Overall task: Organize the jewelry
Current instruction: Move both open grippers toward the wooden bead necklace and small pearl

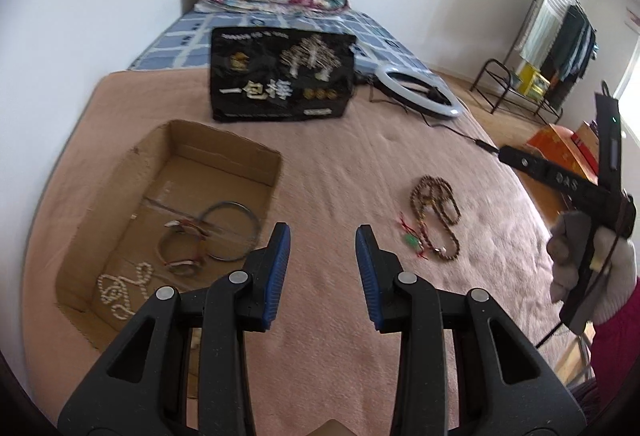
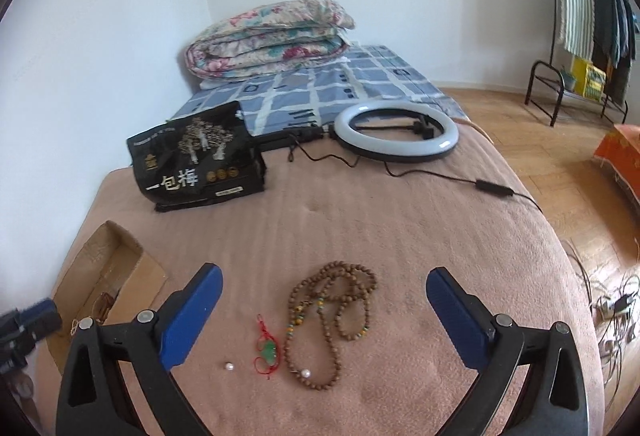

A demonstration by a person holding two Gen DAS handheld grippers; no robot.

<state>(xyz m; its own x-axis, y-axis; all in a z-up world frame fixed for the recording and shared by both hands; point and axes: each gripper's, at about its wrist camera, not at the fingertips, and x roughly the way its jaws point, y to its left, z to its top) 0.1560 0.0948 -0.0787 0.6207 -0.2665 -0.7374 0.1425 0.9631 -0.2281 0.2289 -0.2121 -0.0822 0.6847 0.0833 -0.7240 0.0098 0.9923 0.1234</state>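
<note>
Left wrist view: left gripper (image 1: pixel 322 236) part open, nothing between the blue pads, hanging over the pink blanket (image 1: pixel 340 172). Just left of it, a cardboard box (image 1: pixel 224 148) holding a thin bangle (image 1: pixel 230 231), a brown bracelet (image 1: pixel 182 248) and a pearl strand (image 1: pixel 124 288). To the right, a wooden bead necklace (image 1: pixel 438 214) with a red-corded green charm (image 1: pixel 412 241) beside it. Far right, a gloved hand (image 1: pixel 592 276).

Right wrist view: right gripper (image 2: pixel 324 288) spread wide, empty. Between and just ahead of the jaws, the bead necklace (image 2: pixel 332 316), the green charm (image 2: pixel 267 349) and two loose pearls (image 2: pixel 229 366). Box (image 2: pixel 100 260) off to the left.
</note>
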